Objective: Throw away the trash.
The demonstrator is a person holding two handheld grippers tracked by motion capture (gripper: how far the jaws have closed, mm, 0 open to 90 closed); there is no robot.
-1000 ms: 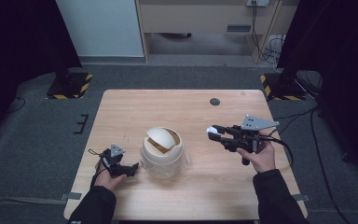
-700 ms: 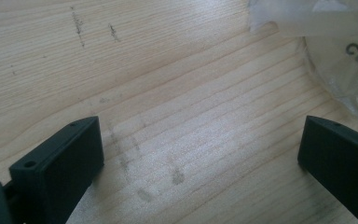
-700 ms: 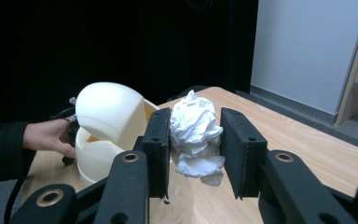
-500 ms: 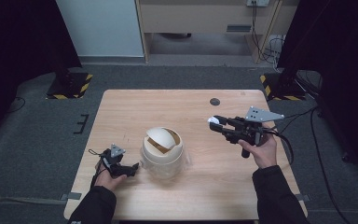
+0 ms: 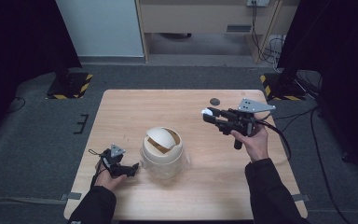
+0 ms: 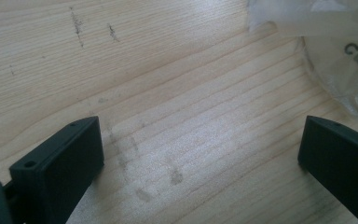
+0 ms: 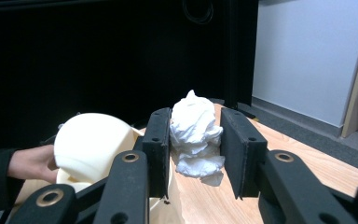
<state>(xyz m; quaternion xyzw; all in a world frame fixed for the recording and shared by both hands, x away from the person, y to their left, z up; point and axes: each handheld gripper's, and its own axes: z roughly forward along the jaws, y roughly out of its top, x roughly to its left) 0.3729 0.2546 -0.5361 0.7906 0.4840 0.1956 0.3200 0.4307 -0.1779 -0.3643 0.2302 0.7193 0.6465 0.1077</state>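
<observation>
White crumpled tissue [image 7: 195, 135] sits clamped between the two black jaws of the right tool [image 7: 196, 149], which are closed on it. In the high view that wad [image 5: 207, 112] shows as a small pale spot at the tip of the right tool [image 5: 210, 114], right of centre in the frame. Compared with a second ago, the right hand [image 5: 254, 142] has carried the tool higher in the frame, toward the far side of the desk [image 5: 130, 107] and somewhat off its surface, while the grip on the tissue has not altered. I judge this to be a lift-and-carry stage: the wad is off the desk and free to be brought over to the cream swing-lid bin [image 5: 162, 150] that stands at lower centre of the frame, well apart from the tissue for now.

Nothing has shifted on the other side. The left tool [image 5: 129, 169] lies at lower left, just beside the bin's clear plastic liner, its jaws spread wide over bare wood with nothing between them; the left gripper view shows the liner's edge [image 6: 335, 56] at upper right. The bin has kept its place as well. What remains, by my reading, is to swing the tissue back over the lid opening and let it go.
</observation>
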